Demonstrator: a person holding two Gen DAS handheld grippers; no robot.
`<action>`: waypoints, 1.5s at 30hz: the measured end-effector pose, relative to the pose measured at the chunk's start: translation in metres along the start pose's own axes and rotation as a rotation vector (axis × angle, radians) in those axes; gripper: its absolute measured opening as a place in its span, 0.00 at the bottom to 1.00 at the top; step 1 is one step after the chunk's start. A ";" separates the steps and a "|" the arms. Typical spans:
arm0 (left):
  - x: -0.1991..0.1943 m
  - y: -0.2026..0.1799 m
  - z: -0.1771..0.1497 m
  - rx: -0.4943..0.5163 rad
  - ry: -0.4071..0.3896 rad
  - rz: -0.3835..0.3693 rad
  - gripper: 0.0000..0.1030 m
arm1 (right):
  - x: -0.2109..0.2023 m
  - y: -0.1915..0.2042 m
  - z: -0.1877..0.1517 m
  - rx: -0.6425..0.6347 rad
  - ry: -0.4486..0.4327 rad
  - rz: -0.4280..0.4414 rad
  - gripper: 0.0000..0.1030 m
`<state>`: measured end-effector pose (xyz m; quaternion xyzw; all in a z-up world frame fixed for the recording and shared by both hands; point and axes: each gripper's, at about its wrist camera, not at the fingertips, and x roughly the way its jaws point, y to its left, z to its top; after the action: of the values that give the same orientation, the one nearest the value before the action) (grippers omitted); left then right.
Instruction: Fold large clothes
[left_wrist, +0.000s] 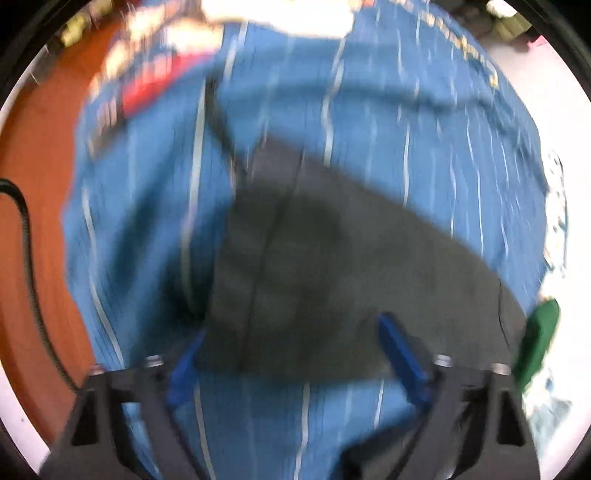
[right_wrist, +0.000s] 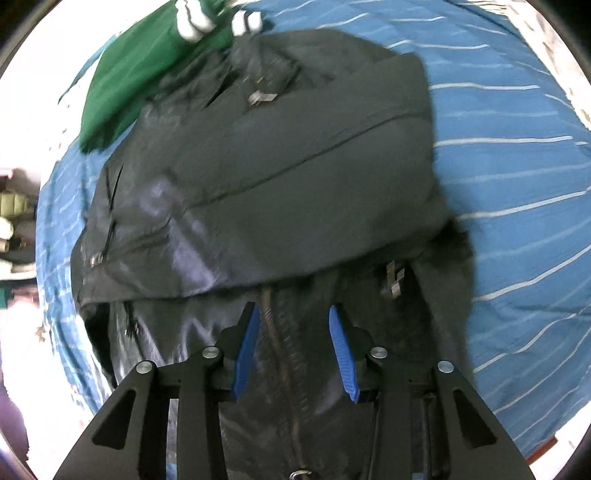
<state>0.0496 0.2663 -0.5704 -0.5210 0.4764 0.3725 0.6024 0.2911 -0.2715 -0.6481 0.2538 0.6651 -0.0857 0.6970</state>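
Right wrist view shows the jacket (right_wrist: 266, 166) lying half folded on the striped bed (right_wrist: 517, 184), with the right gripper (right_wrist: 293, 321) and left gripper (left_wrist: 291, 328) both apart above it, holding nothing.

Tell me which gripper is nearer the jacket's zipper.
Right. The right gripper hangs straight over the zipper, which runs between its open fingers. The left gripper is over plain jacket fabric, no zipper in view.
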 end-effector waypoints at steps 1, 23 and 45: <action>-0.005 -0.009 0.008 0.024 -0.043 0.043 0.31 | 0.003 0.006 -0.003 -0.012 0.005 -0.001 0.41; 0.023 -0.044 0.124 -0.015 -0.045 -0.405 0.51 | 0.071 0.142 -0.078 -0.224 0.035 -0.154 0.64; -0.114 -0.216 0.082 0.731 -0.453 0.040 0.08 | 0.064 0.237 -0.047 -0.335 -0.208 -0.520 0.84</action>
<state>0.2389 0.3131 -0.4019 -0.1691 0.4427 0.2960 0.8294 0.3642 -0.0322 -0.6524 -0.0529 0.6377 -0.1758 0.7481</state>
